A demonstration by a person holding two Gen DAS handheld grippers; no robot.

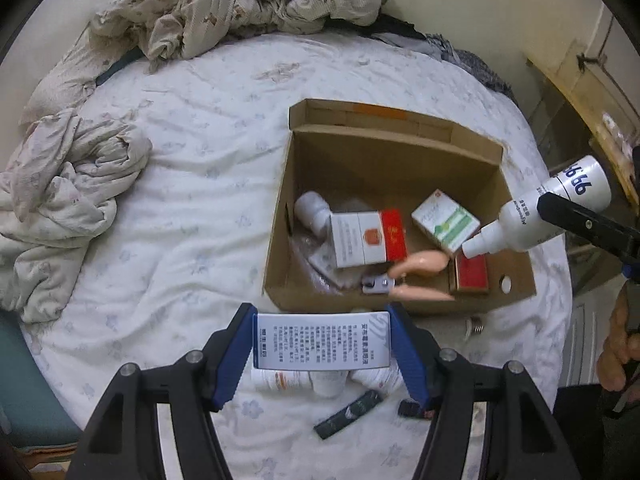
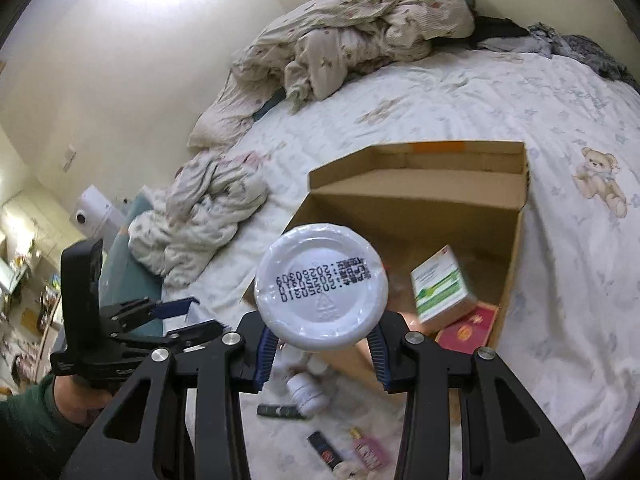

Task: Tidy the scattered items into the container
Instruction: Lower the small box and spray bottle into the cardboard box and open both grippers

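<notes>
**A:** What's hard to read from my seat?

**B:** My left hand-held gripper (image 1: 322,346) pinches a small white carton printed with black text (image 1: 322,341) between its blue pads (image 1: 234,360), and that carton hides most of the white bottles (image 1: 296,380) lying on the bed below it. My right hand-held gripper (image 2: 322,334) clamps a white plastic spray bottle (image 2: 322,285); from its own camera I see only the round base with the stamped date, which blocks the near left part of the open brown cardboard box (image 2: 516,248).

**A:** And inside the box?

**B:** A red-and-white carton (image 1: 368,238), a green-and-white carton (image 1: 446,220), a pink-handled tool (image 1: 416,268), a flat red packet (image 1: 472,274). The clear wrapping at its left wall is too blurred to identify.

**A:** Room to move?

**B:** The spray bottle's nozzle hangs over the box's right side. The white floral bedsheet (image 1: 180,200) is open left of the box; rumpled bedding (image 1: 60,208) lies well apart. A dark tube (image 1: 348,414) lies near the bed's front edge.
</notes>
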